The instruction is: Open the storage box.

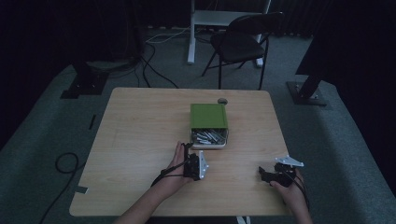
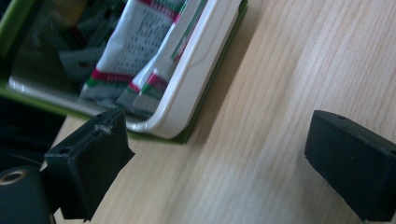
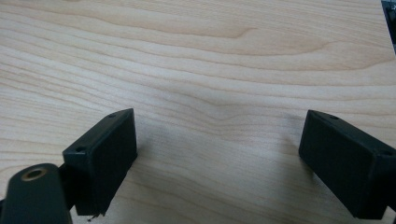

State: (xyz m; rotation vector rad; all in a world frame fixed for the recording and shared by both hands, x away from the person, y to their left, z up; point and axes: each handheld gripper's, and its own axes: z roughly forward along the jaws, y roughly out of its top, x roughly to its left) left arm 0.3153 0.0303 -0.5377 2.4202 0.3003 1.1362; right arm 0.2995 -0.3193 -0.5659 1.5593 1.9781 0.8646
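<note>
left claw sits nearest the lens, jaws spread and nothing between them, bare bench under the gap; the green box with its white tray of sachets lies just ahead of the claw, off its left jaw. sachets look light, thin, crinkly and probably slick, so i'd pinch one by an exposed end seam rather than the flat face; the tray rim looks stiff enough to grip. right claw released too, over bare bench, well apart from the box.
</note>
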